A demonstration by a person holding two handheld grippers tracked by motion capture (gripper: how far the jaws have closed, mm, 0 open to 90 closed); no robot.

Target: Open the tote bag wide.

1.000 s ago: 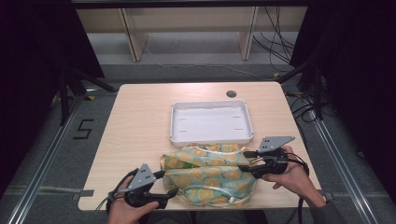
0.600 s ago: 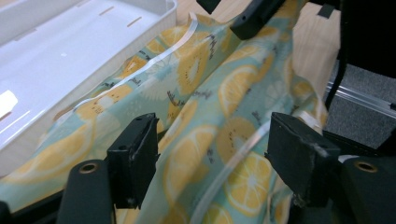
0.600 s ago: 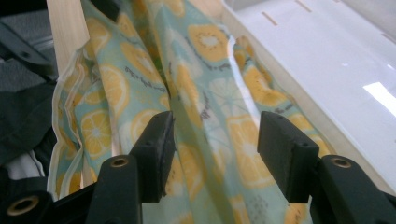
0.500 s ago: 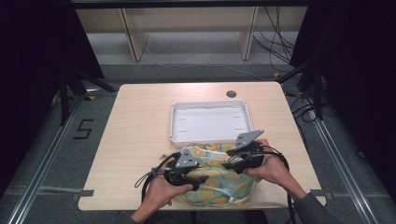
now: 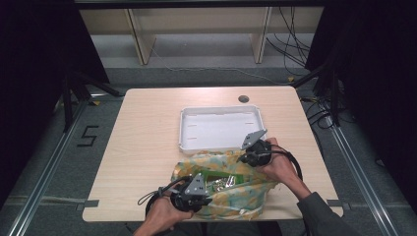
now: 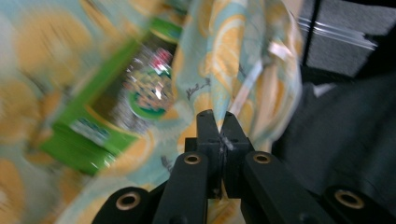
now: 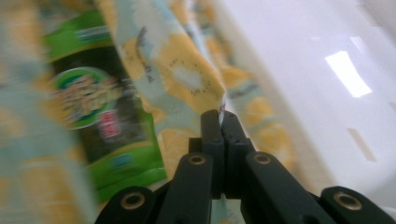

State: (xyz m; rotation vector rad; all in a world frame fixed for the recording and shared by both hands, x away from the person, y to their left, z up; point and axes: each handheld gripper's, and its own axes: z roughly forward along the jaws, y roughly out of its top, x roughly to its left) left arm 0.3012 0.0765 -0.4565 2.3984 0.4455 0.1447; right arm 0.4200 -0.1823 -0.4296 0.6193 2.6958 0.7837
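Fabric bag [image 5: 236, 196]: a soft pouch printed with yellow citrus slices on pale blue, lying at the near edge of the table [image 5: 147, 147], its mouth pulled open toward the ceiling.
Bag position: just in front of the white tray [image 5: 221, 129], the far rim of the cloth touching or overlapping the tray's near wall.
Contents: a green snack packet [image 5: 223, 181] with a shiny printed front lies inside the opening; in both gripper views it appears blurred.
Left gripper [image 6: 219, 122]: jaws have just been closing and now press together on a fold of the bag's near rim, cloth caught between the tips.
Right gripper [image 7: 220, 122]: jaws have likewise just been closing and now pinch the bag's far rim, beside the tray wall.
Hands: the left hand [image 5: 160, 216] enters from the bottom edge; the right hand [image 5: 280, 164] comes in from the lower right, sleeve visible.
Spacing: the two grippers stand apart on opposite edges of the bag mouth.
White tray: rectangular, shallow.
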